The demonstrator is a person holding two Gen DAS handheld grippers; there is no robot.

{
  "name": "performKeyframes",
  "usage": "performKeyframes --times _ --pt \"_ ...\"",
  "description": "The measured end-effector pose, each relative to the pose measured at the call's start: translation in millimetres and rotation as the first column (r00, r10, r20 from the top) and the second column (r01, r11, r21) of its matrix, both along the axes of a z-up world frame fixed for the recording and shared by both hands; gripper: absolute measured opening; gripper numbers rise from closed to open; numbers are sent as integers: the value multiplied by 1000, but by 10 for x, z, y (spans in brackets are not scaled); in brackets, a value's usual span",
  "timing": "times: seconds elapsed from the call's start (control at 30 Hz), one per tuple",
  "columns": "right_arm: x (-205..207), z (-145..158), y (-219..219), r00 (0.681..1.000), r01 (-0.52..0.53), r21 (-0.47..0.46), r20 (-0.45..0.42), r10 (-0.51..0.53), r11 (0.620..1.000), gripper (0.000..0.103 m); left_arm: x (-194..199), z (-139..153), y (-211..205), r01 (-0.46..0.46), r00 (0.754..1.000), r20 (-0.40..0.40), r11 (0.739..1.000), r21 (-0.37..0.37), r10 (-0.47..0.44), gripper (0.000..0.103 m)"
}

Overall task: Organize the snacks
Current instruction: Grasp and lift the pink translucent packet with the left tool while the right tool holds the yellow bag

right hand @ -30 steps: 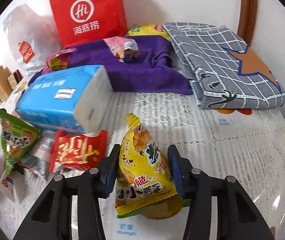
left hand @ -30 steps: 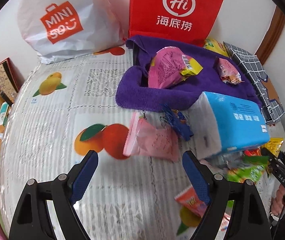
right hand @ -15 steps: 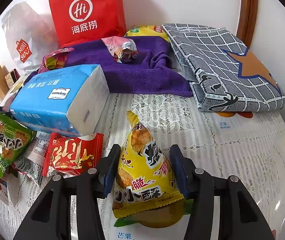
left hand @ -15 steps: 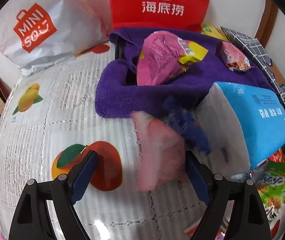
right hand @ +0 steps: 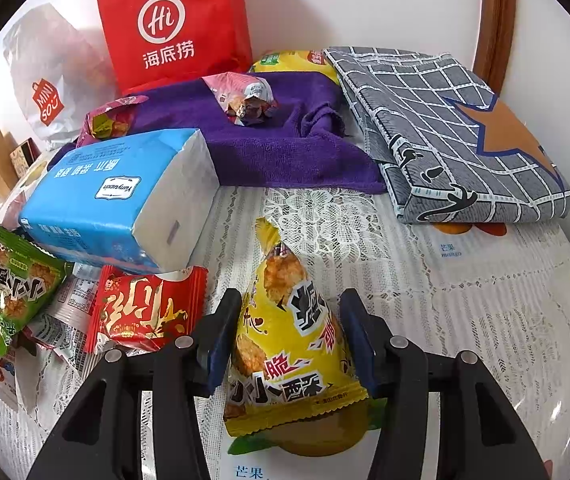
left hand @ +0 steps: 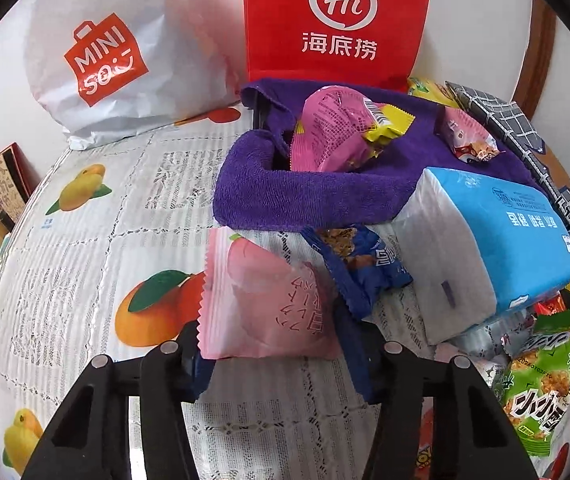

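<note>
In the left wrist view my left gripper (left hand: 275, 344) is shut on a pale pink snack packet (left hand: 263, 300), which covers both fingertips. A dark blue snack packet (left hand: 359, 268) lies just right of it, against a blue tissue pack (left hand: 493, 236). In the right wrist view my right gripper (right hand: 291, 334) is shut on a yellow snack bag (right hand: 289, 340) that stands on the tablecloth. A red packet (right hand: 143, 308) and a green packet (right hand: 17, 280) lie to its left.
A purple towel (left hand: 297, 196) holds a pink-and-yellow bag (left hand: 337, 128) and a small pink packet (right hand: 245, 96). A red paper bag (left hand: 337, 20) and a white Miniso bag (left hand: 117, 52) stand at the wall. A folded grey checked cloth (right hand: 457, 132) lies at the right.
My left gripper moved forward to the pink packet and closed on it. My right gripper kept its hold on the yellow bag and shifted only slightly.
</note>
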State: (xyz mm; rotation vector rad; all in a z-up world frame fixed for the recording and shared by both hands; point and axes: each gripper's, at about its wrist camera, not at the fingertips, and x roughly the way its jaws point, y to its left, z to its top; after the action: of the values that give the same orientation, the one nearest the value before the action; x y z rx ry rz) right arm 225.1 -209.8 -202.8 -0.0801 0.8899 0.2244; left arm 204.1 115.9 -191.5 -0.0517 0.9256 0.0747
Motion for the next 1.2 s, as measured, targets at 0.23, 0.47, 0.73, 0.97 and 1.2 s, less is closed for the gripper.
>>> performKeyframes --times 0.23,0.47,0.73,0.97,1.2 --pt "2 1 0 1000 0 1 1 0 1000 53 3 -10 -1 0 1000 1 1000 2 0 52" --pt "2 -1 -2 1000 -1 1 1 1 1000 53 -8 -13 8 -1 1000 8 1000 -11 1 52" --pt "4 -7 6 1000 0 3 2 0 1000 53 -4 -17 15 0 1000 9 1000 -7 0 50" --pt "16 -9 1 1000 1 7 3 -1 1000 52 -1 -12 9 -8 1000 12 1000 -5 8 44" --pt "39 20 -35 1000 11 23 0 -11 1000 47 -94 26 -10 -2 1000 10 1000 16 2 22"
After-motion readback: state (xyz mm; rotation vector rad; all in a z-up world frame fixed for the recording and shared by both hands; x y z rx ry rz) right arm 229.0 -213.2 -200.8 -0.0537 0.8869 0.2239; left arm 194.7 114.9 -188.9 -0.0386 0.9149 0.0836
